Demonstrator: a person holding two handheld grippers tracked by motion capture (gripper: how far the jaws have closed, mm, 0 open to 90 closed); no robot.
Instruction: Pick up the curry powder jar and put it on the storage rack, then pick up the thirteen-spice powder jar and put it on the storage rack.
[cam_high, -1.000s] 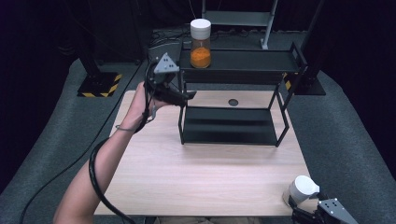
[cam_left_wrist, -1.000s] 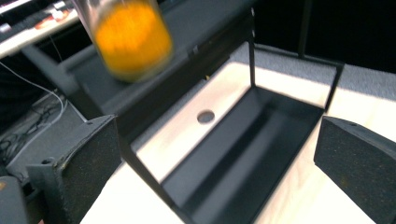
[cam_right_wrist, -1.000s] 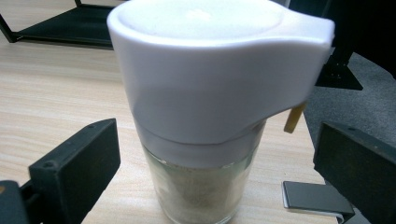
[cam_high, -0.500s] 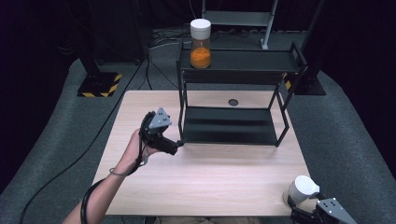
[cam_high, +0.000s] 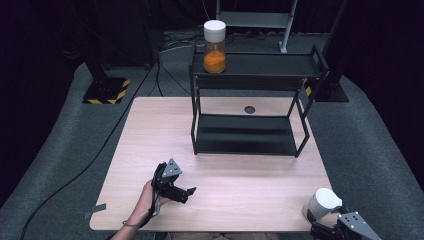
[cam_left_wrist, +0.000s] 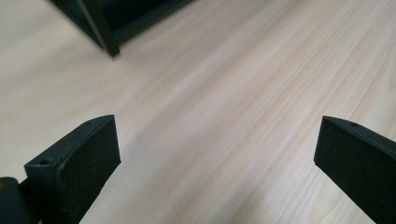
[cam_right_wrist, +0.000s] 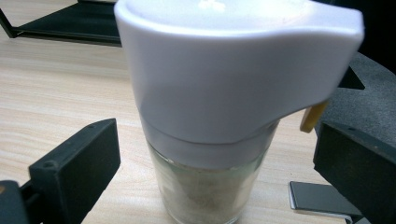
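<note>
Table (cam_high: 225, 200): pale wood top, carries all items below.

Rack (cam_high: 250, 105): black metal, two shelves, stands at the far middle of the table.

Orange jar (cam_high: 214, 46): white cap, orange contents, upright at the left end of the rack's top shelf.

White-capped jar (cam_high: 322, 203): clear glass, pale powder inside, upright at the near right corner of the table, between the right gripper's jaws.

Left gripper (cam_high: 186, 192): held low over the near left of the table, jaws released wide, nothing between them.

Right gripper (cam_high: 320, 227): jaws spread on either side of the white-capped jar, apart from the glass.
</note>
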